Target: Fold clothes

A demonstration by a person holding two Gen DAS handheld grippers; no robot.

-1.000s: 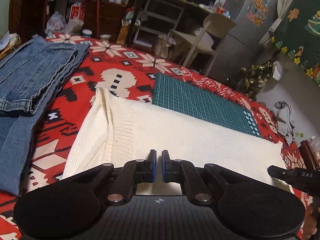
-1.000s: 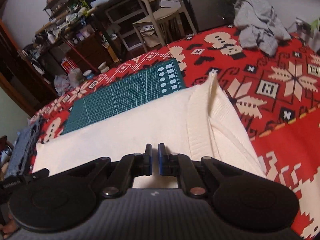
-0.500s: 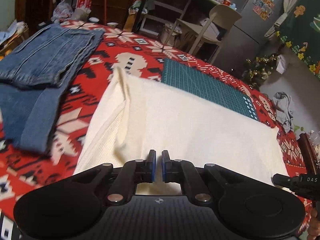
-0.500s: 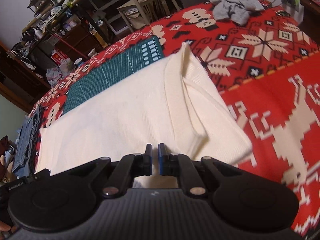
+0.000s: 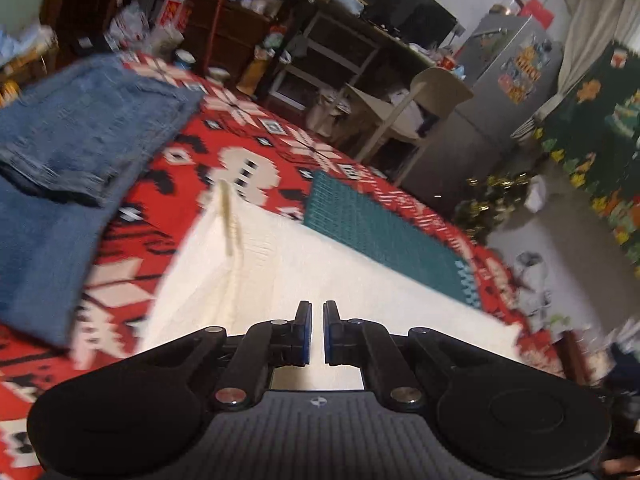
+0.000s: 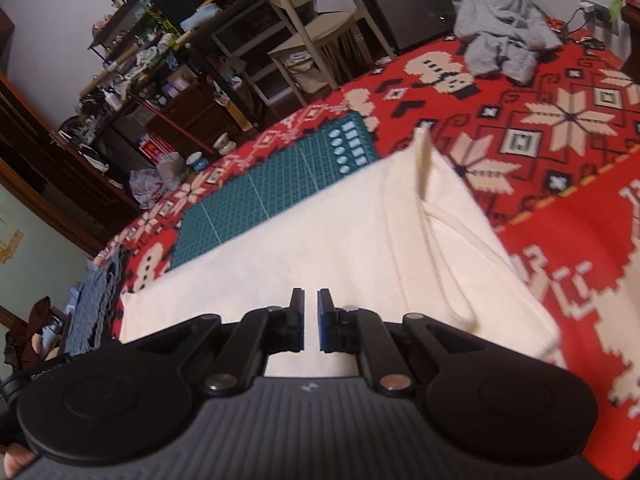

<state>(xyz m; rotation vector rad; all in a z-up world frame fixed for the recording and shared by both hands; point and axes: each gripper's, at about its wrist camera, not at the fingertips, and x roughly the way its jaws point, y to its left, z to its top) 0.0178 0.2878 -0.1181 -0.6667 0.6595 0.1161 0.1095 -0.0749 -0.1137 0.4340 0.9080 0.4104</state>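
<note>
Both grippers, left gripper [image 5: 316, 330] and right gripper [image 6: 311, 320], are sitting clenched at bottom center, each pinching the cream sweater [image 6: 320, 232] edge; jeans [image 5: 72, 148] are lying upper left.

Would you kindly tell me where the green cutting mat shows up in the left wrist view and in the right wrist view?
Left wrist view: the green cutting mat lies right of centre, beyond the far edge of the cream sweater.
Right wrist view: the mat lies left of centre, again beyond the sweater.
Shared landmark: the pale chair behind the table.
</note>
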